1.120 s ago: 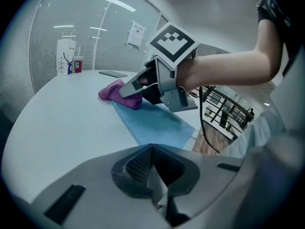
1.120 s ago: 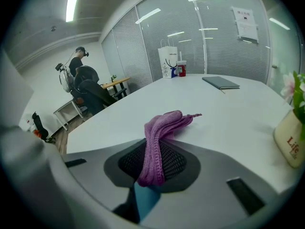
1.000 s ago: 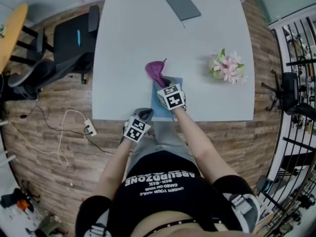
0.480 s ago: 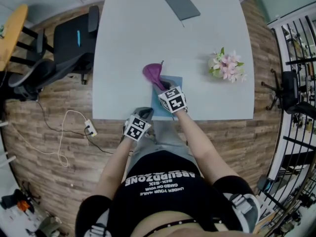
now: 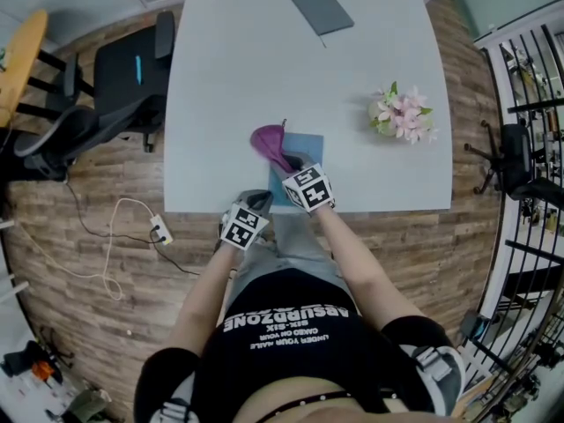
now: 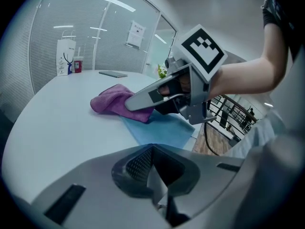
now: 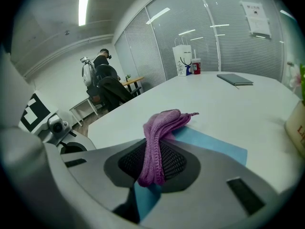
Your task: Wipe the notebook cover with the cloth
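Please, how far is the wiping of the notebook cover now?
Done: the right tongs are shut on the purple knitted cloth. In hand: the cloth lies over the far left corner of the flat blue notebook cover, partly on the white table. The left tongs are shut and empty, at the table's near edge. Left: the rest of the cover; which parts are already wiped cannot be told.

We have the right gripper [image 7: 153, 168] clamped on the purple cloth [image 7: 164, 123]. The bunched cloth runs forward onto the blue notebook [image 7: 214, 144], which lies flat on the white table [image 7: 224, 104]. We see a dark grey pad [image 7: 234, 79] at the far end.
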The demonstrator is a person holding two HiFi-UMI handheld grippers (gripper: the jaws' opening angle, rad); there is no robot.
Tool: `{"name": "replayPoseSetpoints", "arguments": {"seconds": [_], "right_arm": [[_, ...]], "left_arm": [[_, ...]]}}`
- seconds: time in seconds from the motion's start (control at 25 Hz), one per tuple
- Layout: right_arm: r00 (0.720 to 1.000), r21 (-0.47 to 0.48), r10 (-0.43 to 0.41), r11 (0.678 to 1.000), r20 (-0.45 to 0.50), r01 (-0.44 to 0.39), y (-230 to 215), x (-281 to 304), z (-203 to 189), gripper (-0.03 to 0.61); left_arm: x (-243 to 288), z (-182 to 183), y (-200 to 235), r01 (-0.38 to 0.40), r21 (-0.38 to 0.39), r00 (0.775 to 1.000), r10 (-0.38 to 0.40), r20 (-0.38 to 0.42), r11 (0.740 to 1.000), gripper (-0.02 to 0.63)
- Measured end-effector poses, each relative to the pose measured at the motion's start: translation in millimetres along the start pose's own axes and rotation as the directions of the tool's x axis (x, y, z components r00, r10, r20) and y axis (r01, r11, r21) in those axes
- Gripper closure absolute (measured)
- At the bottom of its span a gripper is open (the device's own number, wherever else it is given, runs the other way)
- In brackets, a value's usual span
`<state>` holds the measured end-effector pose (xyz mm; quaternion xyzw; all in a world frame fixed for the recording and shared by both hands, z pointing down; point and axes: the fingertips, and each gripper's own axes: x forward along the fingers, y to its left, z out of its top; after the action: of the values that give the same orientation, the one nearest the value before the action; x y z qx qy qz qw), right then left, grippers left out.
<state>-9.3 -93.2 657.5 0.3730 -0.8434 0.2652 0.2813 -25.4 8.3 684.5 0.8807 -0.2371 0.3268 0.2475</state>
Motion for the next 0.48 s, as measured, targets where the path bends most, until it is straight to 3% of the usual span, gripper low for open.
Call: {"name": "replayPoseSetpoints", "arguments": {"seconds": [0.48], "right_arm": [[1.0, -0.03, 0.008, 1.0, -0.006, -0.008, 11, -6, -10, 0.499]], "left_arm": [[-1, -1, 0, -0.008, 0.009, 1.0, 0.008, 0.002, 1.0, 0.597]]}}
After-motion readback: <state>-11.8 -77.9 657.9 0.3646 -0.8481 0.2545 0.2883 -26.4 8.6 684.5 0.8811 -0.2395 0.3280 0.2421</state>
